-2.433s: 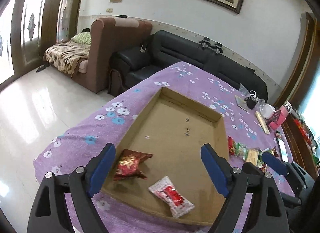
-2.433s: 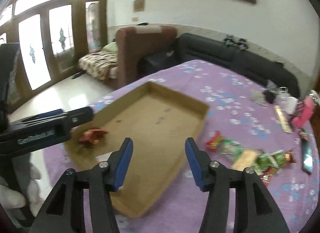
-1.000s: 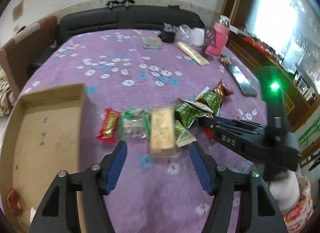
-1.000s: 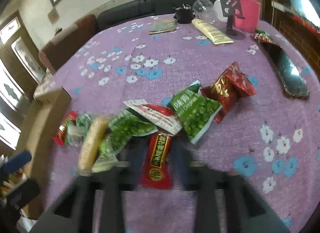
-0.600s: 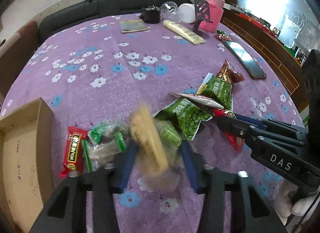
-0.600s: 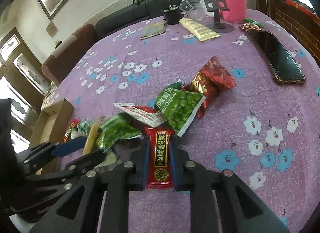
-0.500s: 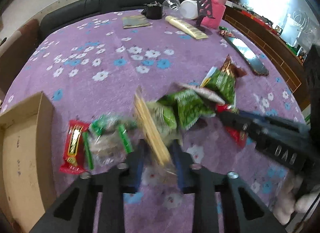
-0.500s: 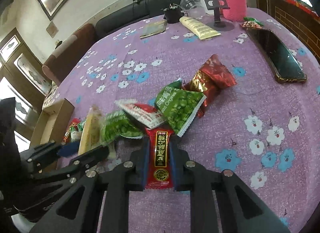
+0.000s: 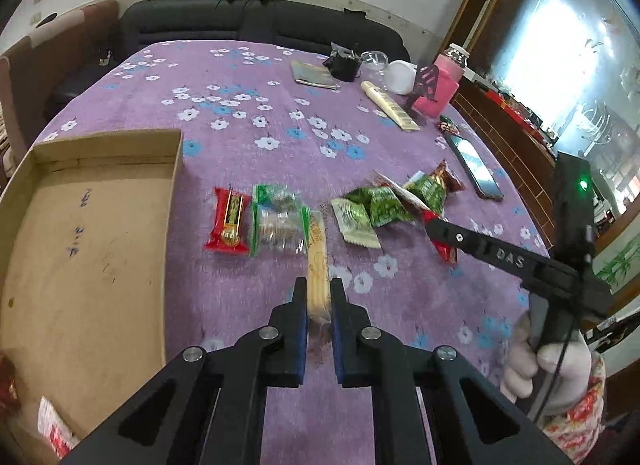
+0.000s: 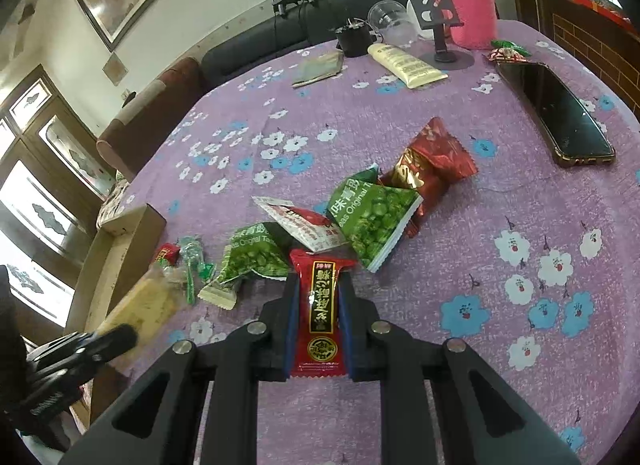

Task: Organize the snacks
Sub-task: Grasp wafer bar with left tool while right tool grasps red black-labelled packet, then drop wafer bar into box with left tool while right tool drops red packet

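Note:
My left gripper [image 9: 319, 297] is shut on a long tan cracker pack [image 9: 317, 261] and holds it edge-up above the purple cloth; the pack shows blurred in the right wrist view [image 10: 144, 305]. My right gripper [image 10: 320, 285] is shut on a red snack bar with gold print [image 10: 320, 305]. On the cloth lie a red bar [image 9: 227, 221], a clear green-edged pack [image 9: 278, 225], green pea packs [image 10: 372, 217], a white-red pack [image 10: 304, 225] and a dark red pack [image 10: 430, 169]. The cardboard tray [image 9: 100, 249] sits at the left with a white-red pack [image 9: 54, 431] in its near corner.
A black phone [image 10: 556, 121], a cream tube [image 10: 404, 63], a pink bottle [image 10: 470, 9], a phone stand [image 10: 436, 21] and a dark cup [image 10: 354, 39] stand at the table's far side. A black sofa [image 9: 256, 27] lies behind the table.
Both grippers moved from the tray to the snack pile and closed. The left lifted the tan pack upright and back; the right took the red bar.

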The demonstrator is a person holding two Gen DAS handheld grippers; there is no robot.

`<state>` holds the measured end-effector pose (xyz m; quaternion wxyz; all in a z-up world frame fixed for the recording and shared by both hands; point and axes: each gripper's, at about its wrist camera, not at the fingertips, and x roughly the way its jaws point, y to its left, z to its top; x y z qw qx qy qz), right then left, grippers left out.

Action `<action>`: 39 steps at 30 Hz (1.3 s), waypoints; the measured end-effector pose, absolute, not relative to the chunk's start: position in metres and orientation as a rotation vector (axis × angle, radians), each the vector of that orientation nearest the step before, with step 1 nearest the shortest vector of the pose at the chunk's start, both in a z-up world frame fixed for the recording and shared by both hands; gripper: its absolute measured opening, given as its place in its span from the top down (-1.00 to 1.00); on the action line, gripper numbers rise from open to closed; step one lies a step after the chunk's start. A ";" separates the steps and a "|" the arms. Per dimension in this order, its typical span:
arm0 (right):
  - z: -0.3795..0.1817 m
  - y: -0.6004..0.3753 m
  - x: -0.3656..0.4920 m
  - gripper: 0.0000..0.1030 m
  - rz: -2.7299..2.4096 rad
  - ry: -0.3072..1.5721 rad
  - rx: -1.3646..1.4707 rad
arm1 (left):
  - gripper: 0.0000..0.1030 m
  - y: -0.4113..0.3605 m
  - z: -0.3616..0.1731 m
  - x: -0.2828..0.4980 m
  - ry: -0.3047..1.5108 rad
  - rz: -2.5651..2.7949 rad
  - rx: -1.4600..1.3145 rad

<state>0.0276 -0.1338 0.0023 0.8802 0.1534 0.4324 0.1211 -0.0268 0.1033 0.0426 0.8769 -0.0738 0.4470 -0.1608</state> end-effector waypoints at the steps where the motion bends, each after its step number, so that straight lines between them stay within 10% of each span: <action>1: 0.001 -0.134 0.026 0.67 0.252 0.904 0.321 | 0.83 0.103 0.041 -0.030 0.937 -0.338 -0.150; 19: -0.001 -0.130 0.022 0.67 0.285 0.919 0.327 | 0.84 0.071 0.012 -0.022 0.961 -0.284 -0.051; 39: 0.073 -0.003 -0.029 0.66 0.650 0.877 0.287 | 0.78 0.276 0.068 -0.081 0.771 -0.136 -0.438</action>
